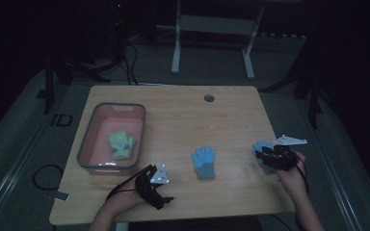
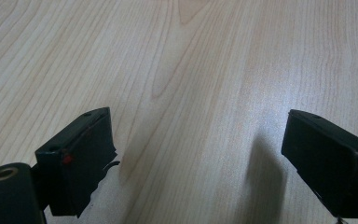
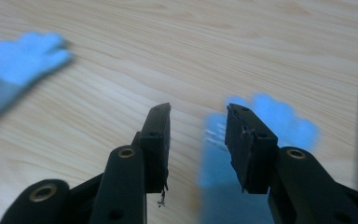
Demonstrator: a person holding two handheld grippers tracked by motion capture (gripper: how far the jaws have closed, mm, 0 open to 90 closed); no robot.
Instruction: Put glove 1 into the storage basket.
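Note:
A light blue glove lies flat near the table's middle, and it also shows blurred at the upper left of the right gripper view. A second blue glove lies at the table's right side. My right gripper is right beside it, and in the right gripper view its jaws stand apart. That glove lies under and behind the right-hand jaw, with only its edge in the gap. My left gripper rests near the front edge. Its jaws are spread wide over bare wood.
A pink basin with a grey rim stands at the table's left and holds a yellow-green glove. A round cable hole sits near the far edge. Beyond the table stands a white frame on the dark floor.

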